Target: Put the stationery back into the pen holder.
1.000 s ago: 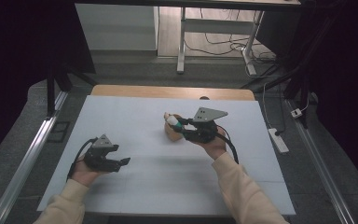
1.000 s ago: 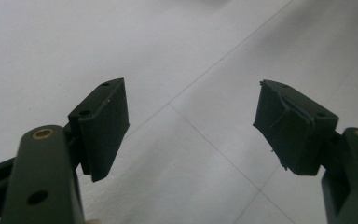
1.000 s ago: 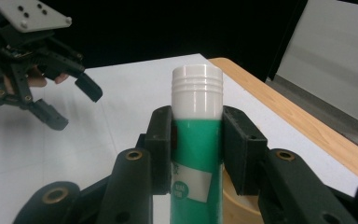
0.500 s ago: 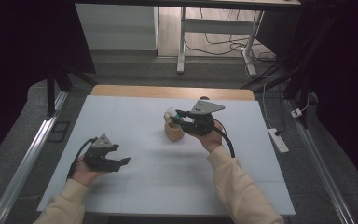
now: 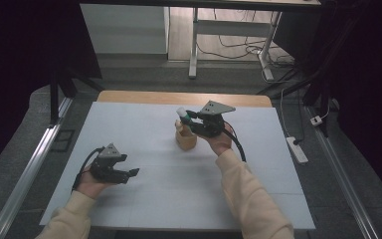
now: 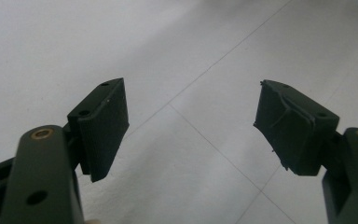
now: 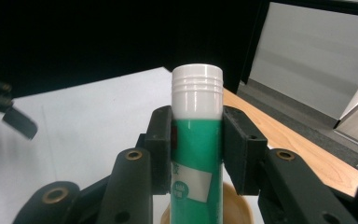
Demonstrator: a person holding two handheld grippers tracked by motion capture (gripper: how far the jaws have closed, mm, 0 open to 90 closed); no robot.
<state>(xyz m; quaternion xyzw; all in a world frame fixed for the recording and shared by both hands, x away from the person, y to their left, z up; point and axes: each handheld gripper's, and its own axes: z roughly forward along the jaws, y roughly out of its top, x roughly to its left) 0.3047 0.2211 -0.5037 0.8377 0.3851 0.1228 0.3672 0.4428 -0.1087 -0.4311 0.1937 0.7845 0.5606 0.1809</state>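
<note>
I am pinching a glue stick (image 7: 196, 140) in my right fingers (image 7: 161, 149) over a wooden holder (image 5: 186, 138), left fingers (image 6: 103, 126) spread idle; any tilt could topple it.

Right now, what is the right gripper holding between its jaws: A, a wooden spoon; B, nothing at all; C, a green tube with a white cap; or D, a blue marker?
C: in the right gripper view the right gripper has both pads pressed against the sides of a green tube with a white ribbed cap, just above a tan wooden holder on the table.
</note>
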